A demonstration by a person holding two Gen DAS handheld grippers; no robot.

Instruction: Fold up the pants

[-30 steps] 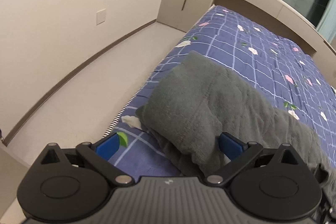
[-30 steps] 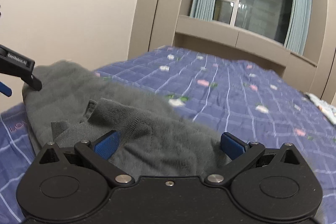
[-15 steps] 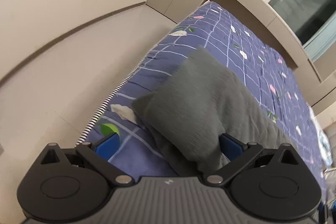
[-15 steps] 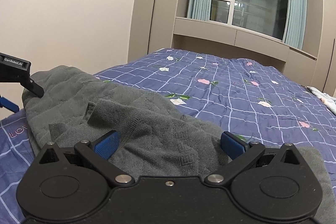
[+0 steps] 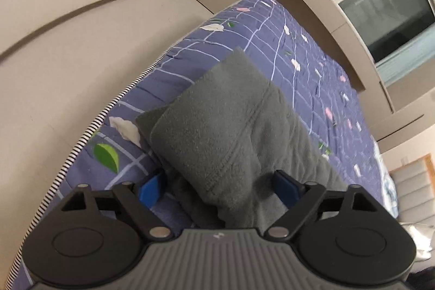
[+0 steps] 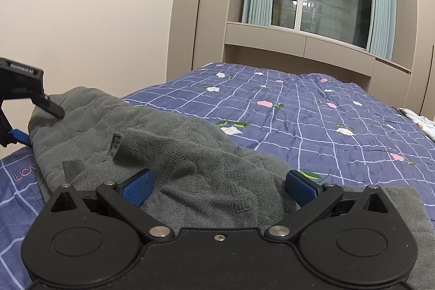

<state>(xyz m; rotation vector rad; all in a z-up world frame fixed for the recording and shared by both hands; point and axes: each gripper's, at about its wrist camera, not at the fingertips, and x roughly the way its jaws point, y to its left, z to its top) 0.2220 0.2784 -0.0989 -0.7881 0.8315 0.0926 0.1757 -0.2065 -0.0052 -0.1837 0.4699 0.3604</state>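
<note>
Grey fleece pants (image 5: 231,127) lie folded over in layers on the blue checked bed near its left edge; they also show in the right wrist view (image 6: 168,148). My left gripper (image 5: 217,189) is open, its blue pads either side of the near fold of the pants. My right gripper (image 6: 217,186) is open, its pads straddling a raised fold of the fabric. The left gripper also shows at the far left of the right wrist view (image 6: 24,105), resting against the pants' end.
The bed's quilt (image 6: 312,113) stretches away to the window ledge (image 6: 299,40). The bed's striped edge (image 5: 103,116) drops to the beige floor (image 5: 68,59) on the left. A wardrobe (image 6: 195,4) stands by the wall. Another cloth (image 6: 418,118) lies far right.
The left wrist view has tilted and moved closer over the pants' fold, which now sits deeper between its pads. The right gripper has shifted slightly; both stay open.
</note>
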